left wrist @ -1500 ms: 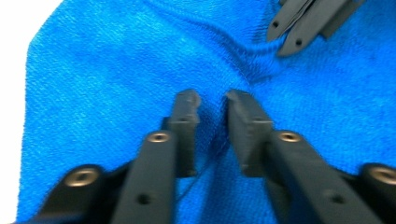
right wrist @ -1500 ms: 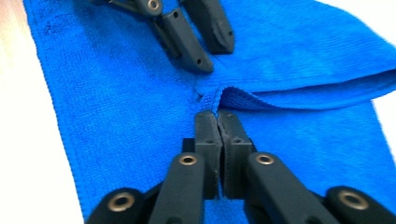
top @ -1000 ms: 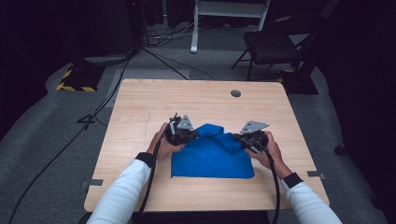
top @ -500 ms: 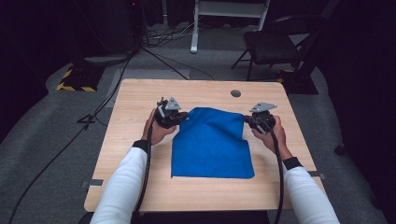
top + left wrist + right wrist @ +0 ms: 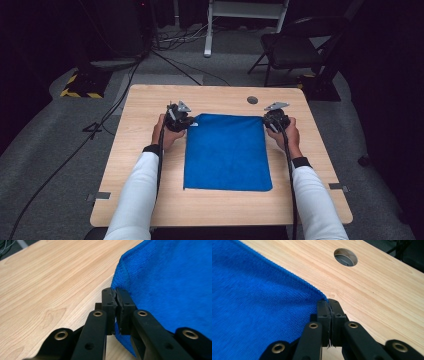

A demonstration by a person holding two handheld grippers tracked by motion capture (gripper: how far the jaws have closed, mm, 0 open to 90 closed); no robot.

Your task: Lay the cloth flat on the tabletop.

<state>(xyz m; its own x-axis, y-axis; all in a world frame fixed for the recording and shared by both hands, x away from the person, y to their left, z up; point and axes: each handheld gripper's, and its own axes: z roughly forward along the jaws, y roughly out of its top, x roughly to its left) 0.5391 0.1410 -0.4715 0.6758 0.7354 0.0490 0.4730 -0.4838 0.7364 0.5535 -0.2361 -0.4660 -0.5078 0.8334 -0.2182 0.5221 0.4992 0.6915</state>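
A blue cloth (image 5: 227, 152) lies spread flat as a rectangle in the middle of the wooden table (image 5: 145, 145). My left gripper (image 5: 186, 121) holds the cloth's far left corner; its jaws are shut on the hem of the cloth (image 5: 162, 282), seen close up in the left gripper view with my left gripper (image 5: 115, 293) pinching the edge. My right gripper (image 5: 268, 121) holds the far right corner, its jaws shut on the cloth (image 5: 257, 302) where the two hems meet at my right gripper (image 5: 328, 302).
A round cable hole (image 5: 252, 100) sits in the table just beyond the cloth, also near the right gripper as the cable hole (image 5: 345, 257). A dark chair (image 5: 295, 45) and a white stand (image 5: 245, 15) are on the floor behind the table. Cables (image 5: 100, 125) trail at the left.
Both grippers moved away from me toward the table's far side, pulling the far edge of the cloth with them. The bunched, folded cloth has opened out into a flat rectangle.
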